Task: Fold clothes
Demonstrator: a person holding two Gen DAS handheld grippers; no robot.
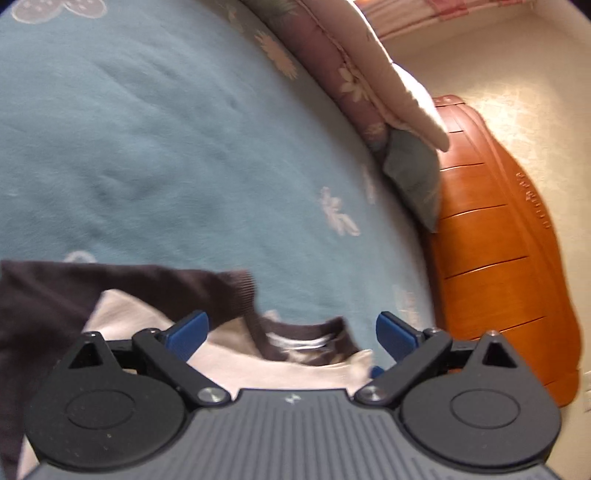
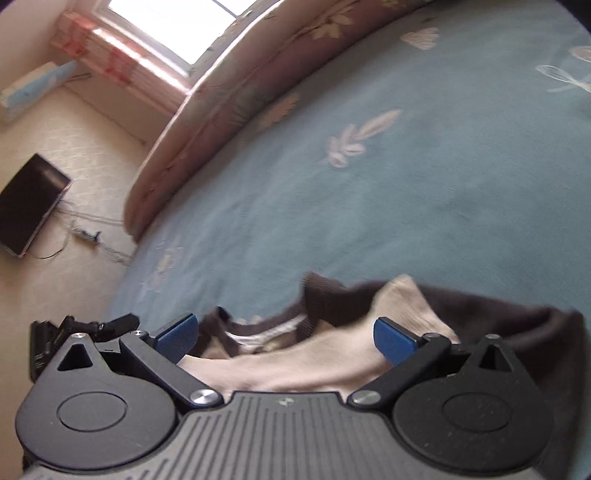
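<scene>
A cream and dark brown sweatshirt [image 1: 280, 362] lies on the blue bed cover [image 1: 147, 147], its brown collar with a white label facing up. My left gripper [image 1: 291, 332] is open, its blue pads wide apart over the collar and a brown sleeve [image 1: 166, 291]. In the right wrist view the same sweatshirt [image 2: 288, 369] lies under my right gripper [image 2: 284, 338], which is open with its pads either side of the collar and cream body. Neither gripper holds cloth. The lower part of the garment is hidden behind the gripper bodies.
A folded floral quilt [image 1: 351, 74] and a blue pillow [image 1: 413, 173] lie along the bed's far edge. A wooden headboard [image 1: 498, 258] stands at right. The right wrist view shows a dark screen [image 2: 29, 203], cables on the floor and a window [image 2: 177, 26].
</scene>
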